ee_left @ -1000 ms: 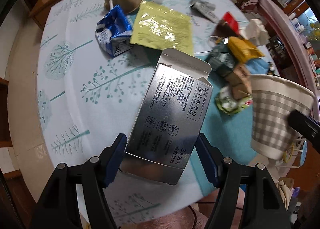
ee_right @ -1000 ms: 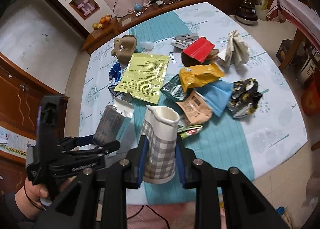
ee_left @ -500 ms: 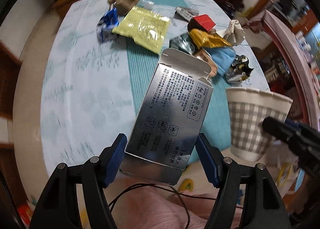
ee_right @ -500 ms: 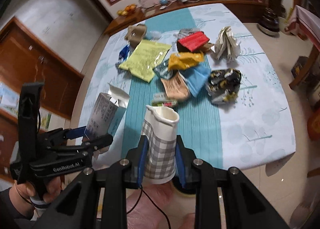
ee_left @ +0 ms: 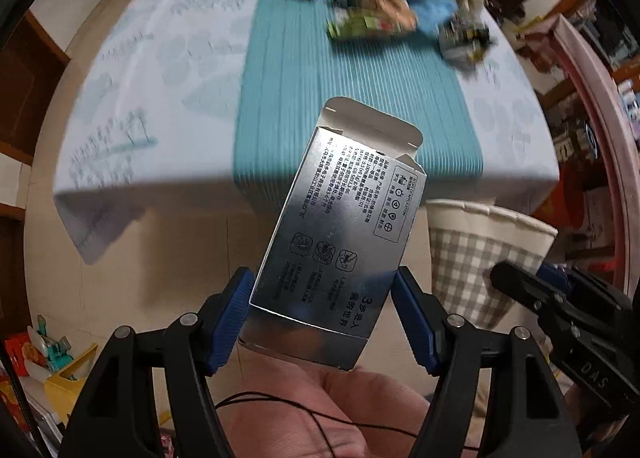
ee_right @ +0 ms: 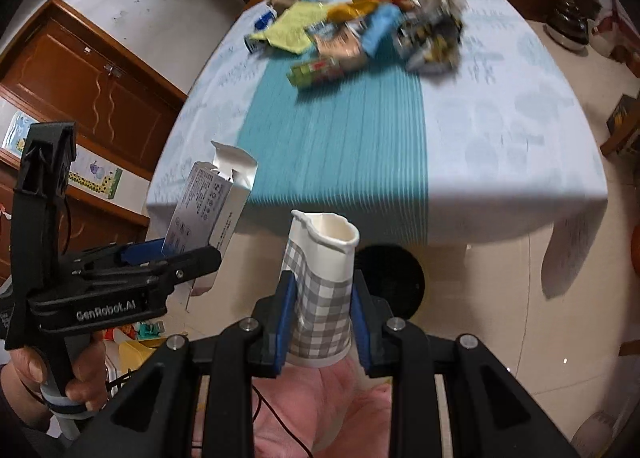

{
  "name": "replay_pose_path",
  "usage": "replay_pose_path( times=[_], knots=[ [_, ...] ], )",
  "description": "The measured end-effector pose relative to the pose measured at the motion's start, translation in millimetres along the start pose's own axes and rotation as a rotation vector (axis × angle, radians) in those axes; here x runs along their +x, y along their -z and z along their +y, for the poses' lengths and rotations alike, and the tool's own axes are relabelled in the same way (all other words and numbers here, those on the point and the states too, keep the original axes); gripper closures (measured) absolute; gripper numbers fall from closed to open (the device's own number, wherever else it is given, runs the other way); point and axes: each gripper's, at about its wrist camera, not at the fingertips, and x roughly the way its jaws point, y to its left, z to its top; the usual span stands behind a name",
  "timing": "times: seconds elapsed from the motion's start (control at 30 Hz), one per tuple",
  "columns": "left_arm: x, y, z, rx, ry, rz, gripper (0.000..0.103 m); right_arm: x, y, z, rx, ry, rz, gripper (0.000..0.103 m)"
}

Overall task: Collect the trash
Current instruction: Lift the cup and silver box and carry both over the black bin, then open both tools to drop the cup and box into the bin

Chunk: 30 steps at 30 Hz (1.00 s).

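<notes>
Held clear of the tabletop (ee_right: pixel 500 145) for binning: silver open-flapped cardboard box (ee_left: pixel 340 242) pinched by left gripper (ee_left: pixel 326 322) fingers, grey-checked paper cup (ee_right: pixel 322 290) squeezed upright between right gripper (ee_right: pixel 320 322) fingers, black round bin (ee_right: pixel 390 282) just beyond

"GenRobot.AI" stands in white on the left gripper (ee_right: pixel 192 258), "DAS" seemingly on the right gripper (ee_left: pixel 516 282), and the silver box (ee_left: pixel 340 242) carries Chinese print with a "3" heading, mostly too small to read.
</notes>
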Motion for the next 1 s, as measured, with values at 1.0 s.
replay_pose_path(
  times=[1.0],
  knots=[
    [243, 24, 10, 0.052, -0.072, 0.123, 0.024, 246, 70, -109, 0.316, 0.140, 0.083, 0.050]
  ],
)
